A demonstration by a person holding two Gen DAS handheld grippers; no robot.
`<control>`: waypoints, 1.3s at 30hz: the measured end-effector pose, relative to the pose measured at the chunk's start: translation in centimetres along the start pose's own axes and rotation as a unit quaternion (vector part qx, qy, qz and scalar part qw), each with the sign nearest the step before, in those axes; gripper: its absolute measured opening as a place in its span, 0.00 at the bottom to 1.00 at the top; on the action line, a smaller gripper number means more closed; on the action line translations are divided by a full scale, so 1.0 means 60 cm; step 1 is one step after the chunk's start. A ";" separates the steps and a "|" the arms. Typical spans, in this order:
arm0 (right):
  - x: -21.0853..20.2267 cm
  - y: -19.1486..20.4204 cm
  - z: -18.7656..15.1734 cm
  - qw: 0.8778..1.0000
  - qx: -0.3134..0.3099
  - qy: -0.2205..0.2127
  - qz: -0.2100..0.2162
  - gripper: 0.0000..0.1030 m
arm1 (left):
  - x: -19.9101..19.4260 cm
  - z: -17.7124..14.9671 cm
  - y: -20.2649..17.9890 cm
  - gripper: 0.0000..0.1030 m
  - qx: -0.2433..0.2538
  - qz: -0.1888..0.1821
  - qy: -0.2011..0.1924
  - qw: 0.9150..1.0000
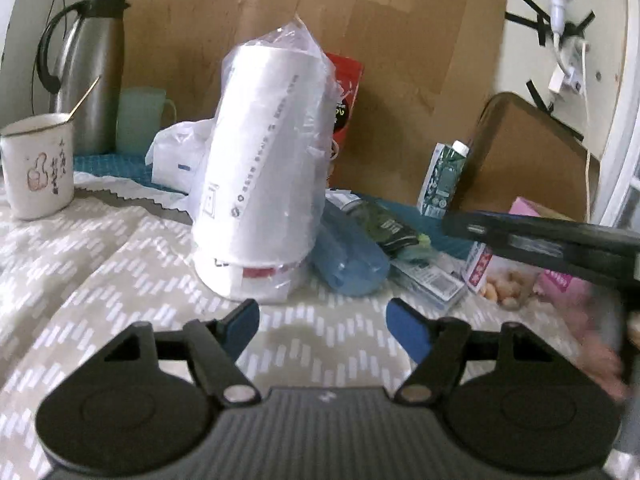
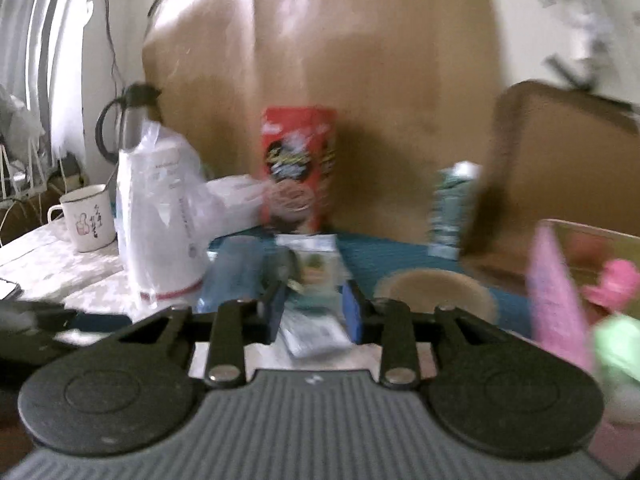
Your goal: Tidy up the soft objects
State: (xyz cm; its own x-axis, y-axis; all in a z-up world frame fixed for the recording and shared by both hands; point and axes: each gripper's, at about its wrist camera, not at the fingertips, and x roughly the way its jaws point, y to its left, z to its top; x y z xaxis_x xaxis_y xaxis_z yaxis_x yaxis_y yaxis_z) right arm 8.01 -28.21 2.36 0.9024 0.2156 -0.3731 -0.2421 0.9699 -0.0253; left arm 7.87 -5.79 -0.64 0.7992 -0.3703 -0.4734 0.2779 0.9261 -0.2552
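Observation:
My left gripper [image 1: 322, 318] is open and empty above the patterned cloth [image 1: 100, 280], just short of a tall white stack of cups in a plastic bag [image 1: 260, 184]. A blue soft pouch [image 1: 346, 260] lies to the right of the stack. My right gripper [image 2: 314, 304] is open and empty, with flat snack packets [image 2: 316, 276] beyond its fingers; the view is blurred. At the far right a pink box [image 2: 556, 304] holds pink [image 2: 612, 284] and green [image 2: 616, 344] soft things. The right gripper's body [image 1: 560, 240] crosses the left wrist view.
A white mug [image 1: 38, 168], a steel thermos [image 1: 88, 76] and a green cup [image 1: 138, 120] stand at the back left. A red snack box [image 2: 298, 168], a green-white carton [image 1: 442, 176] and cardboard panels [image 1: 400, 40] stand behind. A round woven lid [image 2: 436, 292] lies on the blue mat.

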 end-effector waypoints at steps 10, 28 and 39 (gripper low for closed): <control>0.099 -0.008 0.016 0.991 0.081 0.100 0.027 0.18 | -0.005 -0.003 0.000 0.71 -0.003 -0.016 -0.015 1.000; -0.242 -0.101 -0.131 0.981 0.180 0.067 0.013 0.39 | -0.011 -0.007 -0.051 0.53 0.012 -0.163 0.059 0.985; -0.235 -0.027 -0.153 0.998 -0.004 0.057 -0.002 0.65 | 0.010 -0.030 -0.160 0.57 0.056 -0.193 0.148 0.968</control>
State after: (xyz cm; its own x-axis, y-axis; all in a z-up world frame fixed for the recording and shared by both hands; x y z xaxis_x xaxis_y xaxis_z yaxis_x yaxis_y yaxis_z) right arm -7.58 -33.84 -0.86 0.8569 0.1975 -0.4762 -0.2428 0.9695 -0.0348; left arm 4.71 -15.03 0.03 0.4416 -0.6796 -0.5858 0.5945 0.7106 -0.3762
